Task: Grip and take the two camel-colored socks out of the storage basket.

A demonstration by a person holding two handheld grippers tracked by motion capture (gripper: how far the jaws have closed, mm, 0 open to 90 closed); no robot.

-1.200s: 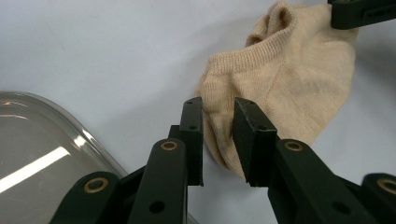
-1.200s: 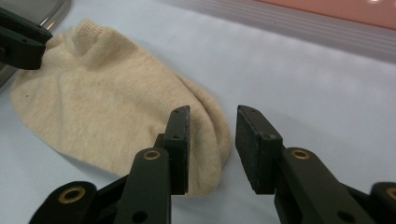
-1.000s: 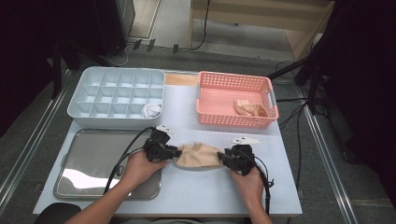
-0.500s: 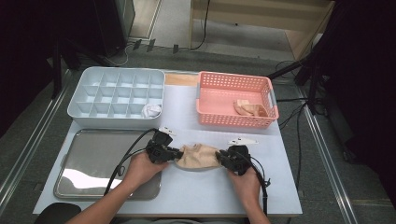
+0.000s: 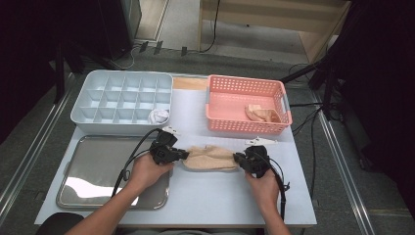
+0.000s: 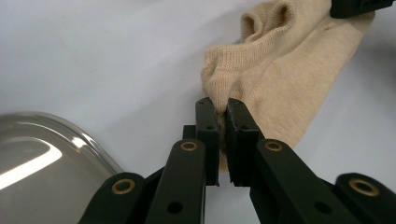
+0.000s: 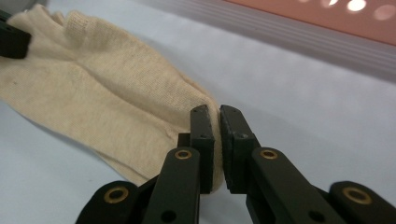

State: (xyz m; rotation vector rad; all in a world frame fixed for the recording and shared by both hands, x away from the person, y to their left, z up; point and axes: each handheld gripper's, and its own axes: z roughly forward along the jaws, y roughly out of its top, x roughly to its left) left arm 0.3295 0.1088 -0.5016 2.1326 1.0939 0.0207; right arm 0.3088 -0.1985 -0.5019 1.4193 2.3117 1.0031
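Sock (image 5: 211,157), beige, lies flat on counter (image 5: 210,196) between both grippers. Left gripper (image 6: 218,135) jaws, just closing, clamp one end; right gripper (image 7: 215,140) jaws, likewise closing, clamp the opposite end.

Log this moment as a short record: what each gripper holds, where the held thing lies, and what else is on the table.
left gripper: jaws have just been closing, now pinch one end of the beige sock
right gripper: jaws have just been closing, now pinch the sock's other end
beige sock: flat on the table, stretched between both grippers
divided tray: one white bundle in a near-right compartment
pink basket: beige cloth inside
metal tray: near left
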